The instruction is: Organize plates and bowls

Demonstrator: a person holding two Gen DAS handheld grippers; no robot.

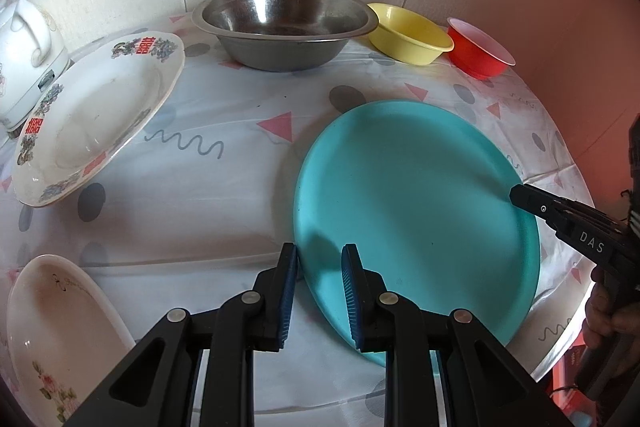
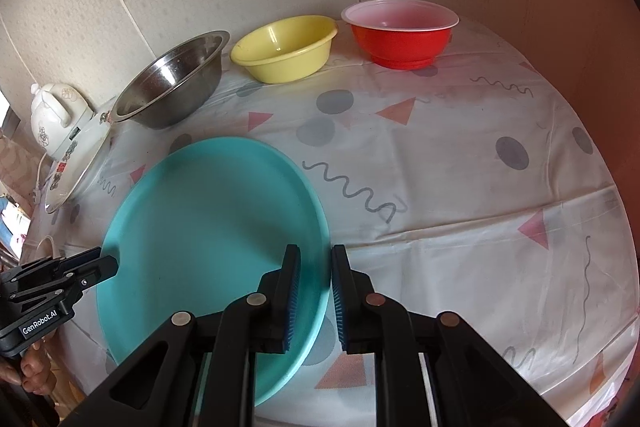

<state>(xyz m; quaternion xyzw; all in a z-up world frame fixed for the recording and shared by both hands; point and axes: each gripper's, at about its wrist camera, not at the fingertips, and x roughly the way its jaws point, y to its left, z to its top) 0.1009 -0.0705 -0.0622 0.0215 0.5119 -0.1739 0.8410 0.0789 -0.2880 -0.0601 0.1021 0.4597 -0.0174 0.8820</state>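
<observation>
Both grippers pinch the teal plate [image 1: 416,211] over the table [image 1: 224,211] — left gripper [image 1: 320,295] on its left rim, right gripper [image 2: 316,297] on its right. Rim under the pads is hidden; both point steeply down.

Open tablecloth [image 2: 460,187] right of plate [image 2: 212,227]; bowls [image 2: 286,49] along wall.

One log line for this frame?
phase: lifting | held: teal plate | left gripper: shut on rim | right gripper: shut on rim
</observation>
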